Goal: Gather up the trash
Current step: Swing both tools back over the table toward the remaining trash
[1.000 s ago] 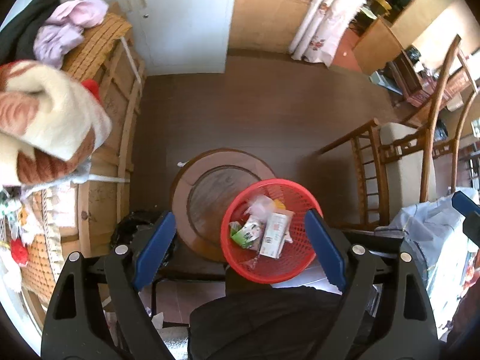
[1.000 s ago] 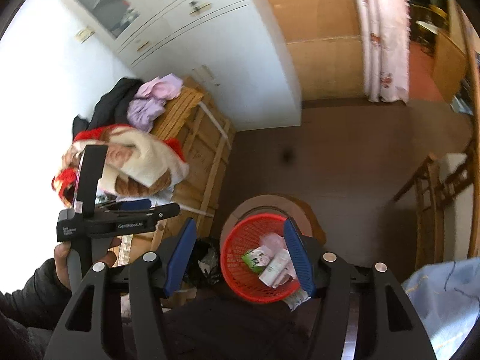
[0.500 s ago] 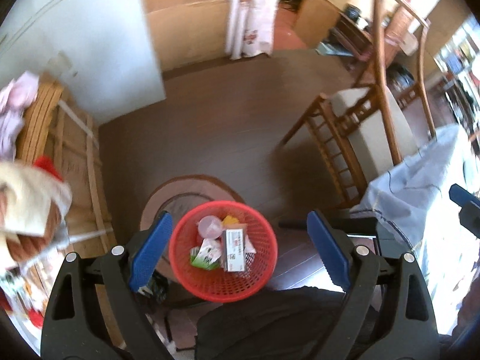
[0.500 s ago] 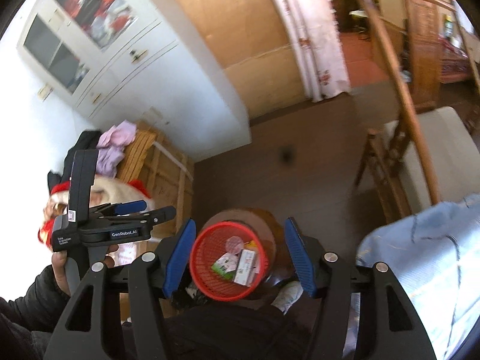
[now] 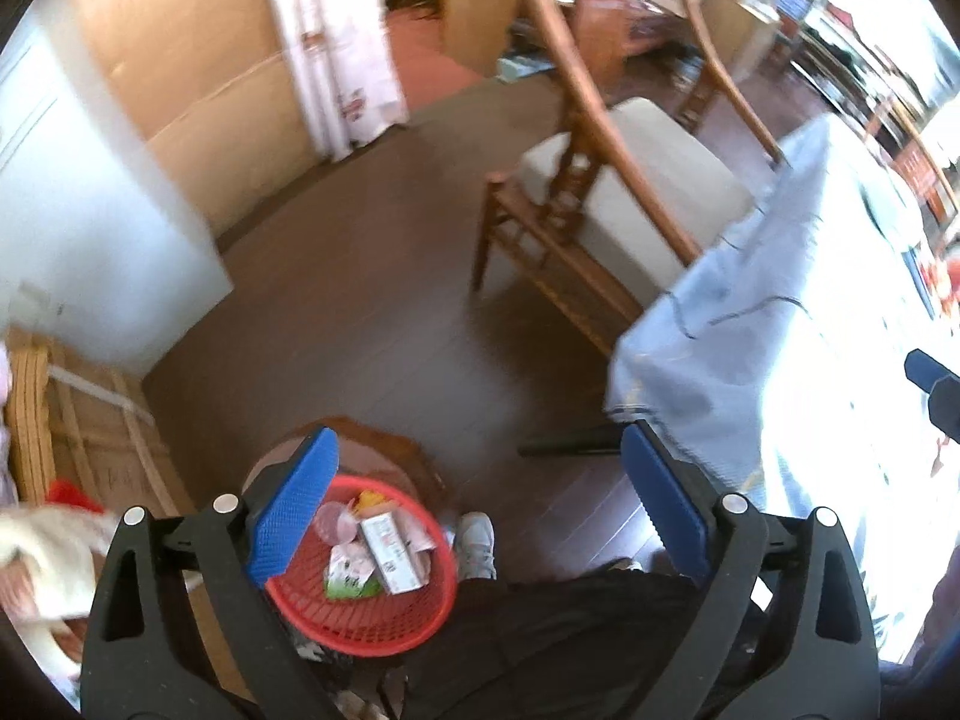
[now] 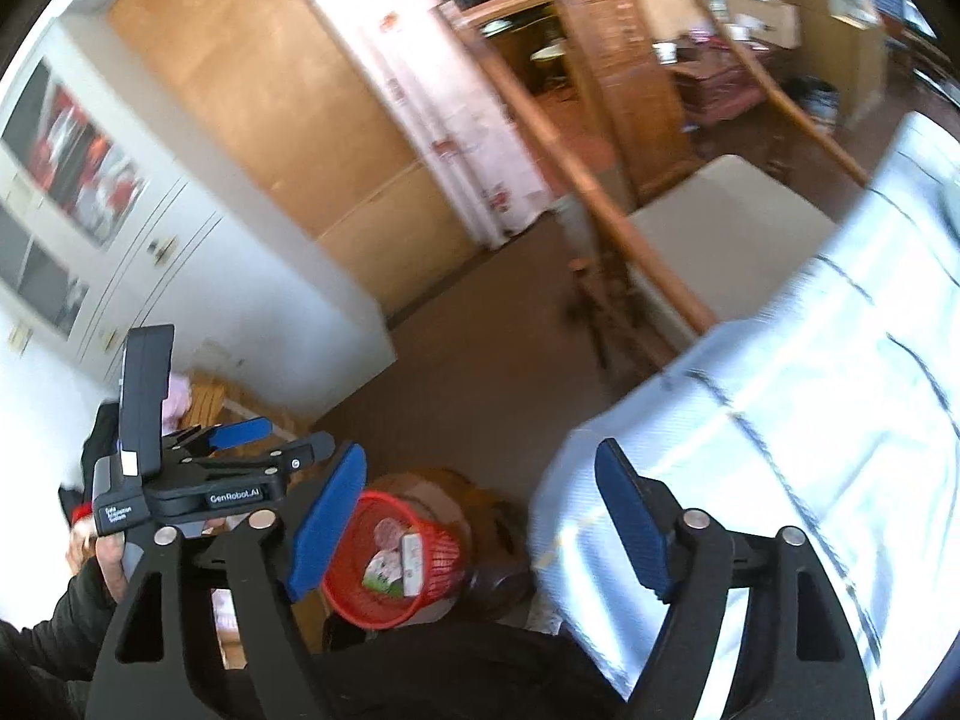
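Both claws empty, jaws apart and just been widening: left gripper [image 5: 474, 501], right gripper [image 6: 480, 519]. The red basket [image 5: 372, 618] with cartons and wrappers sits low on a round wooden stool [image 5: 414, 456], at 7 o'clock in both wrist views, partly behind the left pad. Risk, as I judge it: frames are blurred, so a claw could clip the basket rim and tip the trash, or snag the pale tablecloth [image 6: 780, 420] at 3 o'clock.
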Demonstrator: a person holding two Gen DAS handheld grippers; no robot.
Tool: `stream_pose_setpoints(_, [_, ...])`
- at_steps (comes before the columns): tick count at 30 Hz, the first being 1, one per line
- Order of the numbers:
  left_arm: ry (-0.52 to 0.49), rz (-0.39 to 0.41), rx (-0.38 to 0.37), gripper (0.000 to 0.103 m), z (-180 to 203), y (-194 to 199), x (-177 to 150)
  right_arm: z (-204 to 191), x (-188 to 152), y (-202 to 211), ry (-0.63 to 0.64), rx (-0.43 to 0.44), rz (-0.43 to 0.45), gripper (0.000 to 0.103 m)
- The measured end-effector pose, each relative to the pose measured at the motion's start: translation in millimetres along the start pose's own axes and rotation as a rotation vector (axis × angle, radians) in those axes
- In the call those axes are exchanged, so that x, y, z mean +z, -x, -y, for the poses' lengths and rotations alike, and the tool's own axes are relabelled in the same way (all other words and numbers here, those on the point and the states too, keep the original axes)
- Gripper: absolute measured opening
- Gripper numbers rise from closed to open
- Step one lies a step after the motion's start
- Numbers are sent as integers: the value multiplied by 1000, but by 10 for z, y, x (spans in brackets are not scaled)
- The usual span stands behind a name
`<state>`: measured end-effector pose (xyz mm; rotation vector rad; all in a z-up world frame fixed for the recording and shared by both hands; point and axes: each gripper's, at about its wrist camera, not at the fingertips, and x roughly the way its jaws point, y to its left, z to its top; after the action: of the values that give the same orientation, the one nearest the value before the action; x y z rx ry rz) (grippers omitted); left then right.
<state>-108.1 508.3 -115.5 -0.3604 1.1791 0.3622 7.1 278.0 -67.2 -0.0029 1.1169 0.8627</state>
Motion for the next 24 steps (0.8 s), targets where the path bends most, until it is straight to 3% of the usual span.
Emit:
stream_pose_setpoints(10, [-287, 29, -72, 96, 1275, -119, 200, 812, -411, 654, -200, -151, 127, 86])
stream_pose_setpoints(24, [-643, 16, -188, 96, 3058, -239, -110, 1902, -1378, 1669, -513, -330, 287, 88])
